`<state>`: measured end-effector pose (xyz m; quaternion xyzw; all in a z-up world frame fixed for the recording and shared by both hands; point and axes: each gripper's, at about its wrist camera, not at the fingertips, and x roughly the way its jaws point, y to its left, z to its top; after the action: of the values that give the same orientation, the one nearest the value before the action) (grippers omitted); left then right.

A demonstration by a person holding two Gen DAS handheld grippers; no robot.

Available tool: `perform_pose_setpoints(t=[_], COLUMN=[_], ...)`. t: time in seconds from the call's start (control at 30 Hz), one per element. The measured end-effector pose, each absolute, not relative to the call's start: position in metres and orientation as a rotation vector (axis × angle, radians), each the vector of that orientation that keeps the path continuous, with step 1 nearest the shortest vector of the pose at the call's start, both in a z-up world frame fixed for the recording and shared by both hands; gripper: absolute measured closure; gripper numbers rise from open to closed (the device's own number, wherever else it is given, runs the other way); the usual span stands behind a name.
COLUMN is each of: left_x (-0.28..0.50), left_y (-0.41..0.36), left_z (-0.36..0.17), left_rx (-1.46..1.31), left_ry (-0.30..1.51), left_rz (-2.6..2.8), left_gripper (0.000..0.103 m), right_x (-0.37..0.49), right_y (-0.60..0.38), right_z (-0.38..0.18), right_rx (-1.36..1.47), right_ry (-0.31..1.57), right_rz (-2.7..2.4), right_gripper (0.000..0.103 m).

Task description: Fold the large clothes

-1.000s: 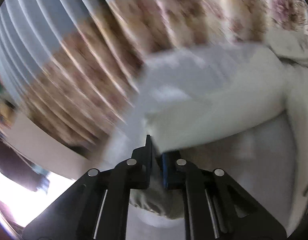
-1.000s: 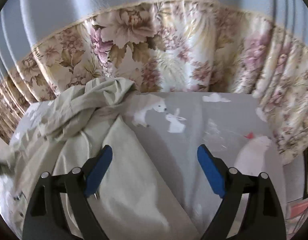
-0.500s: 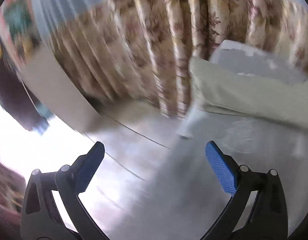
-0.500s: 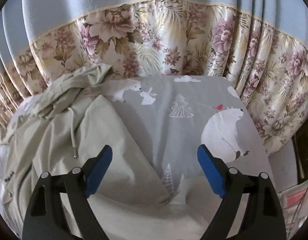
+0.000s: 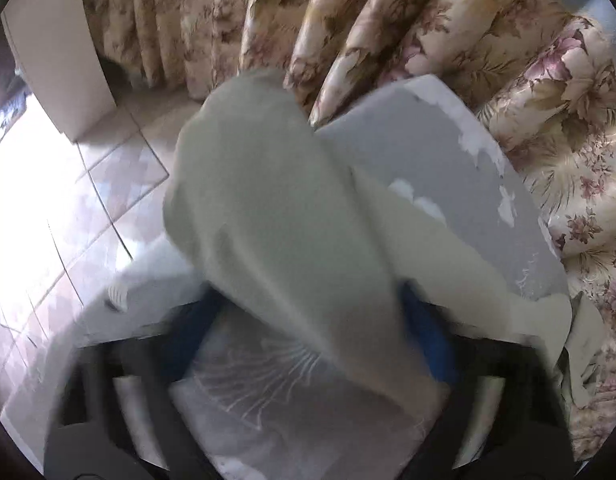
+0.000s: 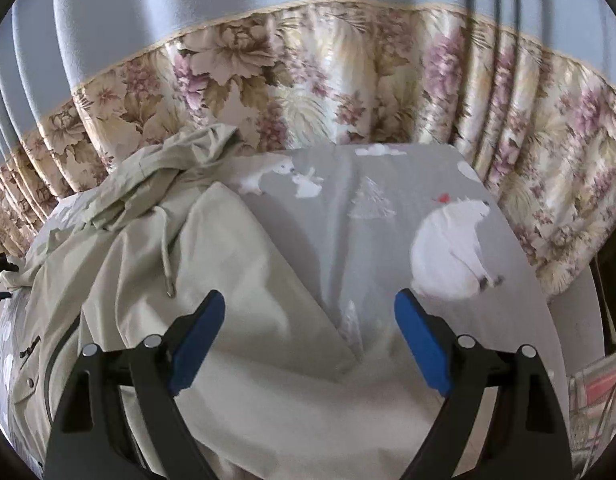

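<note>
Right gripper (image 6: 310, 330) black, angular arms, silver round screws, blue ribbed pads; left gripper (image 5: 303, 336) blurred, black with blue pads

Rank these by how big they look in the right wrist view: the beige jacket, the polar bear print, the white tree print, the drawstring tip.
1. beige jacket, largest, though nearest the camera
2. polar bear print
3. white tree print
4. drawstring tip, smallest

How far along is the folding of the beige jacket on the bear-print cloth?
Early. Done: one panel of the jacket lies folded over, its edge diagonal. In hand: the left gripper has just been closing, with a sleeve between its jaws; the right gripper is open above the fabric. Left: hood still bunched, body unfolded.
</note>
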<state>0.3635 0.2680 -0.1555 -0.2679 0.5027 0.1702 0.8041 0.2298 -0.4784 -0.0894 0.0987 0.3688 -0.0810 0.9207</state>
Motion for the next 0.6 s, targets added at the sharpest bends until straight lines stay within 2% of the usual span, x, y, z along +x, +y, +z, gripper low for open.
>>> perform_pose_setpoints(t=[0.03, 0.13, 0.3, 0.47, 0.6], left_x=[0.367, 0.37, 0.359, 0.365, 0.348], left_y=[0.27, 0.275, 0.191, 0.078, -0.035], left_z=[-0.152, -0.127, -0.053, -0.048, -0.055], left_rx=[-0.565, -0.567, -0.175, -0.115, -0.068], left_ry=[1.076, 1.005, 0.781, 0.823, 0.846], left_rz=[0.363, 0.327, 0.368, 0.082, -0.187], left_gripper=[0.099, 0.102, 0.102, 0.102, 0.102], right_x=[0.227, 0.223, 0.23, 0.253, 0.268], right_y=[-0.481, -0.488, -0.49, -0.488, -0.471], right_z=[-0.091, -0.093, -0.092, -0.106, -0.095], right_rx=[0.206, 0.221, 0.218, 0.283, 0.241], right_ry=[0.756, 0.748, 0.739, 0.738, 0.702], right_rz=[-0.17, -0.178, -0.17, -0.149, -0.135], right_gripper=[0.016, 0.016, 0.016, 0.016, 0.016])
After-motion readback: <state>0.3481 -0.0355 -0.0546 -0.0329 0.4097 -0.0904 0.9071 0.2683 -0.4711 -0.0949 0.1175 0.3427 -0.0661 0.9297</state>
